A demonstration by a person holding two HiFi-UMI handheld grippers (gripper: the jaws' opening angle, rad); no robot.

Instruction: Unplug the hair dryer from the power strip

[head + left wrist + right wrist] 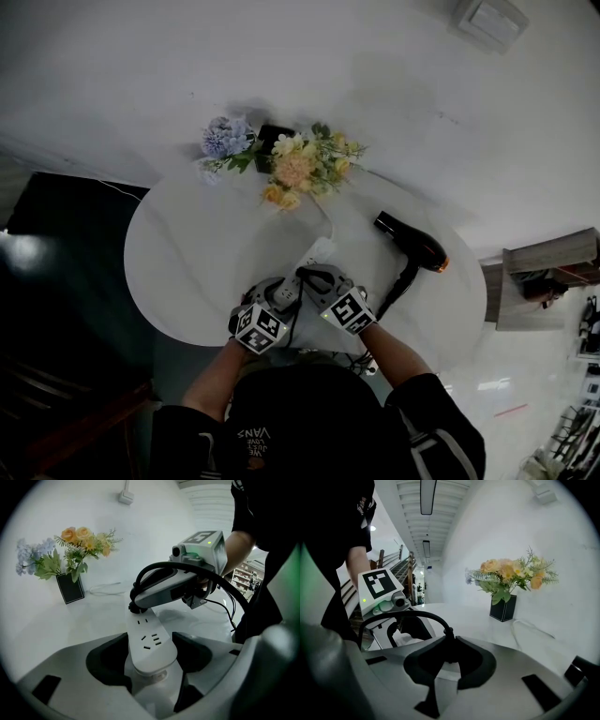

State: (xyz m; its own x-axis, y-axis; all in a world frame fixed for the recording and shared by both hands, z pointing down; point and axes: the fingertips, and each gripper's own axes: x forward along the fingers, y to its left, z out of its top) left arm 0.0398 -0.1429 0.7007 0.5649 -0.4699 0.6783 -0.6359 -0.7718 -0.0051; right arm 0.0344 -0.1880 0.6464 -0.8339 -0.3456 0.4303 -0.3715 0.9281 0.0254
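The left gripper point(284, 293) clamps the power strip point(151, 639) on the surface point(187, 253). The right gripper point(450, 645) is closed on the black plug point(135, 606) of the hair dryer point(412, 242), which is not yet out. I'd pull straight off the socket, strip pinned, no rocking.

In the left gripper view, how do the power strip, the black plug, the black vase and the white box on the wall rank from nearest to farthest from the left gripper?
1. power strip, between the jaws.
2. black plug, at the strip's far end.
3. black vase, further back on the left.
4. white box, high up at the back.
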